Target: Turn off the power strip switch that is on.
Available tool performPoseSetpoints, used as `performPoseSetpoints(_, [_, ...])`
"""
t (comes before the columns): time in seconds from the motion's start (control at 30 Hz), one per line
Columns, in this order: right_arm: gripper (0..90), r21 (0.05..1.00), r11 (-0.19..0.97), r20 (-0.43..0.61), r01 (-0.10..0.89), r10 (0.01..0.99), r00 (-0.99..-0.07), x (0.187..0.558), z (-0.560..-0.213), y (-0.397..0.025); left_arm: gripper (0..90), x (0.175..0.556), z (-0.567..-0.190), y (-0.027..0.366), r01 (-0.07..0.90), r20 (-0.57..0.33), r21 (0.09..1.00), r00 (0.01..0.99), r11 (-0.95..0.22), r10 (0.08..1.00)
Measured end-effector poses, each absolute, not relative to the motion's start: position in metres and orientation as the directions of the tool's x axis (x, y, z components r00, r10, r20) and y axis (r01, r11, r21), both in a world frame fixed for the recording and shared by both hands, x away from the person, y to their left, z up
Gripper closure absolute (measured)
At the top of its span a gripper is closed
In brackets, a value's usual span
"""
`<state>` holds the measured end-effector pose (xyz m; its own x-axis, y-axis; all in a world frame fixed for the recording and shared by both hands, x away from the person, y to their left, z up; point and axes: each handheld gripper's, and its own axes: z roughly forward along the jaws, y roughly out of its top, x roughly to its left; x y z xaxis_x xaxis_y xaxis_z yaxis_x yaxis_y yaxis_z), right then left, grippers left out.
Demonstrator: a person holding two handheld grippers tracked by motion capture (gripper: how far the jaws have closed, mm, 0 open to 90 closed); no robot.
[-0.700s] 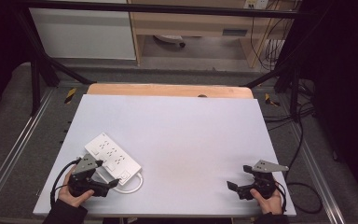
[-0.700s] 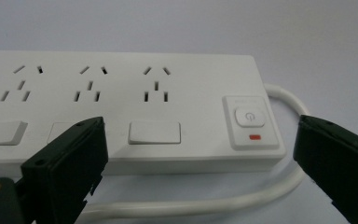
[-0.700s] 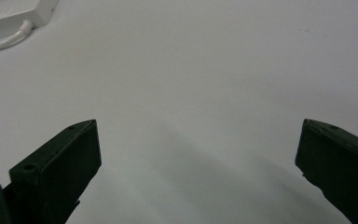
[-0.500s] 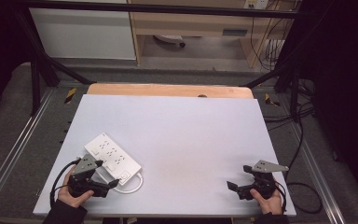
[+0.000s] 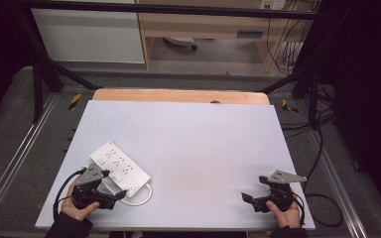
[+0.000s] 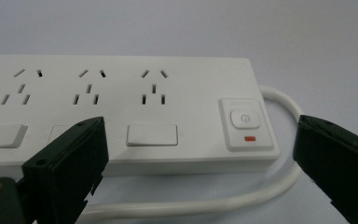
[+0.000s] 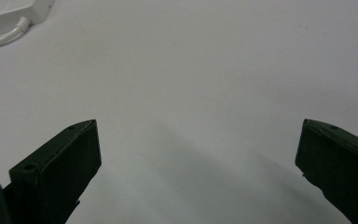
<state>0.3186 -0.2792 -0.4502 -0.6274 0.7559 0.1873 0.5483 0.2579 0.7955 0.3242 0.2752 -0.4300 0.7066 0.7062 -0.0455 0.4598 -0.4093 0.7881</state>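
Observation:
A white power strip (image 5: 120, 166) lies flat on the pale table (image 5: 193, 139) at the front left, its white cable (image 5: 141, 198) curling round its near end. My left gripper (image 5: 113, 186) sits just in front of it, open and holding nothing. In the left gripper view the power strip (image 6: 135, 107) stretches across close ahead, with several sockets, a power button (image 6: 244, 119) and the cable (image 6: 191, 205) between the spread jaws of the left gripper (image 6: 200, 140). My right gripper (image 5: 254, 188) rests at the front right, open over bare table (image 7: 200, 70); its view catches the strip's corner (image 7: 9, 14) far off.
A wooden board (image 5: 178, 95) edges the table's far side. Black frame rails and loose cables (image 5: 317, 148) run along the right. Behind the table stand a white cabinet (image 5: 89, 34) and a wooden shelf (image 5: 203, 25).

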Motion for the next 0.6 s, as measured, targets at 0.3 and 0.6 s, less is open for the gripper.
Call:
performPoseSetpoints(0.3, [0.6,0.802,0.255,0.182,0.54,0.756,-0.628,0.319,-0.45,-0.28,3.3,0.324,-0.425,0.276,0.457,-0.038,0.791,0.7,-0.406,0.713])
performPoseSetpoints(0.6, [0.6,0.801,0.254,0.182,0.542,0.76,-0.624,0.318,-0.45,-0.28,4.1,0.324,-0.418,0.276,0.457,-0.032,0.795,0.687,-0.398,0.726])
